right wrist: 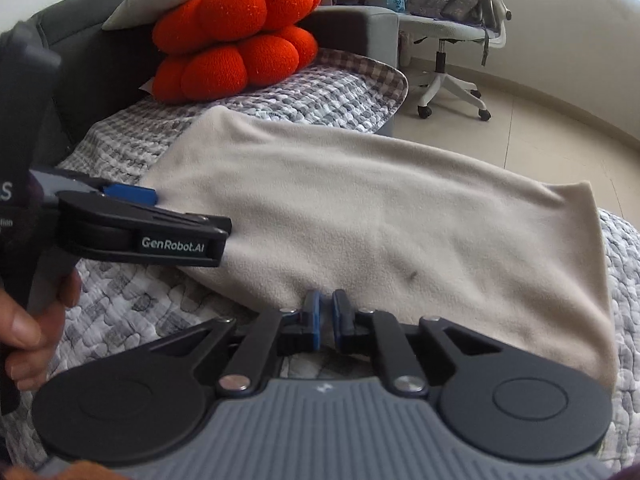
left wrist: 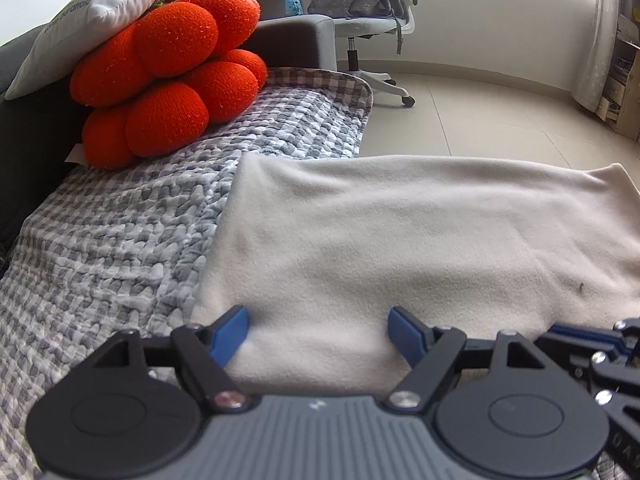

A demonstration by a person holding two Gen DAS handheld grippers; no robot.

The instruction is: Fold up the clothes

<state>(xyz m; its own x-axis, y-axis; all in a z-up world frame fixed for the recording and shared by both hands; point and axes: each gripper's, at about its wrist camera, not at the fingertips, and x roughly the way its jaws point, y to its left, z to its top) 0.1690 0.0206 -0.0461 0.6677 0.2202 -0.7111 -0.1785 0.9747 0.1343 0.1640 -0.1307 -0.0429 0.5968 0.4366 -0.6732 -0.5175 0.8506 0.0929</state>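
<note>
cream fleece folded garment (left wrist: 400,240) lies flat on the grey checked quilt (left wrist: 100,240); left hand-held gripper (left wrist: 318,326) gapes over its near edge, right hand-held gripper (right wrist: 325,312) nearly closed, pinching nothing visible.

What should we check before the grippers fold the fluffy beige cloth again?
1. Beige cloth lying flat on the checked quilt: ok.
2. Left gripper open over the near edge: ok.
3. Right gripper pinching the cloth edge: cannot tell; its fingers are nearly together.
4. Orange cushions clear of the cloth: ok.
5. Both grippers on the same edge: ok.
</note>
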